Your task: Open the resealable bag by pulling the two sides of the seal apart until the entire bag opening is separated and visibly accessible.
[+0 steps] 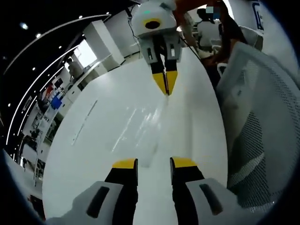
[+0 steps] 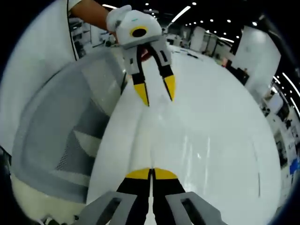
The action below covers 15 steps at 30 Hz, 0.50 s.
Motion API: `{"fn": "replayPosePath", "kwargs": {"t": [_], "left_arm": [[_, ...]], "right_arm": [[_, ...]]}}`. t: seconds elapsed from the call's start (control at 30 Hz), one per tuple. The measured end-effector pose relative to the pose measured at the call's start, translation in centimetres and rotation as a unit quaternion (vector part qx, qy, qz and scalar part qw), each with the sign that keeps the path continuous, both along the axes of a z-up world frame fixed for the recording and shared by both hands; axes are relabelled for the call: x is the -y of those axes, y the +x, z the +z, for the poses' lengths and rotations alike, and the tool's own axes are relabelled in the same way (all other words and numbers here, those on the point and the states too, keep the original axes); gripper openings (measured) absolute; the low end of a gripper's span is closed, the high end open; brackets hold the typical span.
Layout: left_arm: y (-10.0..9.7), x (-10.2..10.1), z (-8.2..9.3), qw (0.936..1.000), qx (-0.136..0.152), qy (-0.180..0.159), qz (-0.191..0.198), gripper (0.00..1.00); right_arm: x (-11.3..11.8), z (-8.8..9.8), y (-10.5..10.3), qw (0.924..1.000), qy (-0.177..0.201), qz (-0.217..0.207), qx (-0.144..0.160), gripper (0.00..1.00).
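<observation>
The left tool point(image 1: 153, 163) holds its yellow-tipped jaws narrowly apart, gripping nothing, with the near edge of the clear resealable bag point(image 1: 149, 123) lying between them. The right tool point(image 2: 151, 173) is closed, its tips pinched on the bag's point(image 2: 154, 136) edge. The thin, glossy, transparent bag stretches flat between both tools over the smooth white tabletop point(image 1: 93, 140). Beside the tools stands a grey mesh chair point(image 2: 61, 140).
</observation>
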<state>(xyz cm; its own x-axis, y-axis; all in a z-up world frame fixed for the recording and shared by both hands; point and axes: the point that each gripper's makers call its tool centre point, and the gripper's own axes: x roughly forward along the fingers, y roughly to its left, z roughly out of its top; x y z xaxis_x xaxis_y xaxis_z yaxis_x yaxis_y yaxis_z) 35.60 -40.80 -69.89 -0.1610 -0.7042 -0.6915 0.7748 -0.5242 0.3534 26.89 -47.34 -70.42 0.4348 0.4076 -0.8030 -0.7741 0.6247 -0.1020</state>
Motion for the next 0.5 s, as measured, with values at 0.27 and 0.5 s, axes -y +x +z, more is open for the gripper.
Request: {"fn": "replayPosePath", "kwargs": {"t": [0.27, 0.5], "left_arm": [[-0.56, 0.49, -0.14, 0.9998, 0.009, 0.005, -0.018, 0.07], [-0.99, 0.73, -0.07, 0.9995, 0.008, 0.007, -0.030, 0.02]], "right_arm": [[-0.20, 0.45, -0.38, 0.9999, 0.010, 0.000, 0.003, 0.00], [0.00, 0.64, -0.52, 0.9995, 0.024, -0.020, -0.003, 0.00]]}}
